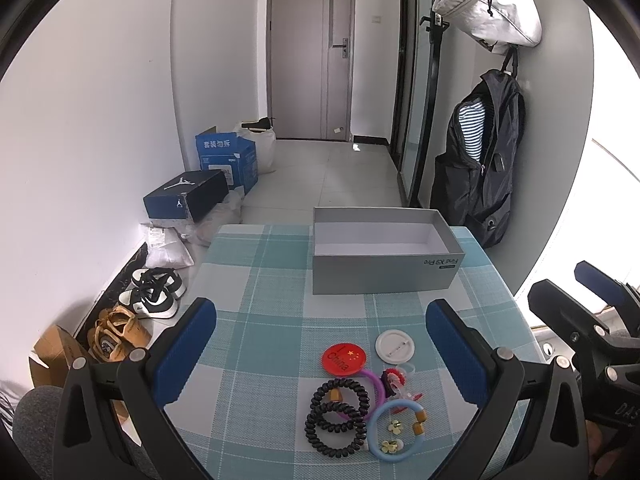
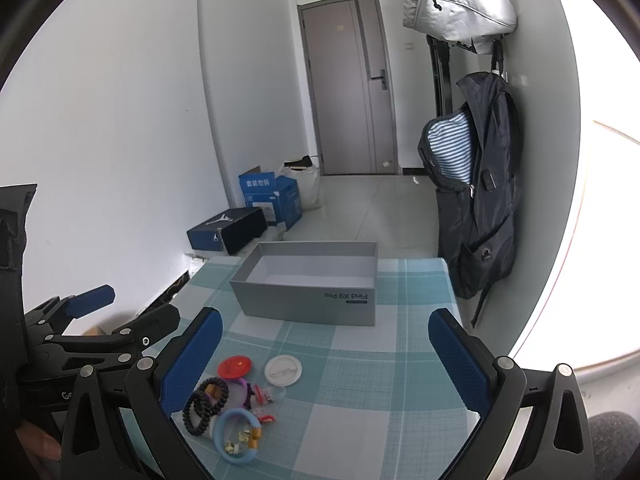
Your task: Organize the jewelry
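Observation:
An open grey box (image 1: 384, 276) (image 2: 308, 304) stands empty at the far side of the checked table. Nearer lies a small pile: a red badge (image 1: 343, 357) (image 2: 236, 366), a white badge (image 1: 395, 345) (image 2: 283, 367), black coil hair ties (image 1: 334, 416) (image 2: 202, 404), a blue bangle (image 1: 396, 430) (image 2: 236, 436), a purple ring (image 1: 378, 388) and a pink hair clip (image 1: 396, 378) (image 2: 264, 394). My left gripper (image 1: 320, 352) hovers open over the pile. My right gripper (image 2: 324, 360) hangs open too, with the pile near its left finger (image 2: 192, 360). Neither holds anything.
The teal checked tablecloth (image 1: 272, 320) (image 2: 380, 380) ends at the edges left and right. Shoes (image 1: 154, 292), a dark shoebox (image 1: 184, 198) (image 2: 226, 230) and a blue carton (image 1: 224, 160) lie on the floor to the left. A black backpack (image 1: 480, 168) (image 2: 476, 200) hangs on the right wall.

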`<control>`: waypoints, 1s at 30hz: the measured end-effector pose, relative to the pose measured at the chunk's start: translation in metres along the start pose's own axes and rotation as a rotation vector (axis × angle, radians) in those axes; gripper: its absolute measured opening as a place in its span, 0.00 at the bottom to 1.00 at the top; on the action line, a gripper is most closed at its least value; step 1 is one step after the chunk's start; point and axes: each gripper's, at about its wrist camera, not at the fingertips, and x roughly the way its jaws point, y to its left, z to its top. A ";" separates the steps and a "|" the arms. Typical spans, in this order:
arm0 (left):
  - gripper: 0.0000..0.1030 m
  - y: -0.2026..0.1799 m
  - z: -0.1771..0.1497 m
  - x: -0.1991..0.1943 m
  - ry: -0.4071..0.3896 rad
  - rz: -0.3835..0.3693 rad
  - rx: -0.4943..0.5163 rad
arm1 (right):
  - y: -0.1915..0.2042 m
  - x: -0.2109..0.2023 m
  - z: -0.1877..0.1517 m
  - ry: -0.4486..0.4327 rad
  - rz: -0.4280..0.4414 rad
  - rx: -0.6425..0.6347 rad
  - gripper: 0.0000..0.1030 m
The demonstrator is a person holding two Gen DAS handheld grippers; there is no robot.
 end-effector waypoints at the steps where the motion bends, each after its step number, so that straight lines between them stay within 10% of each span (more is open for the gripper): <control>1: 0.99 0.000 0.000 0.000 -0.001 -0.001 -0.001 | 0.000 0.000 0.000 0.000 0.000 0.000 1.00; 30: 0.99 0.017 -0.014 0.025 0.157 -0.111 -0.050 | 0.001 0.018 -0.005 0.046 0.002 -0.018 1.00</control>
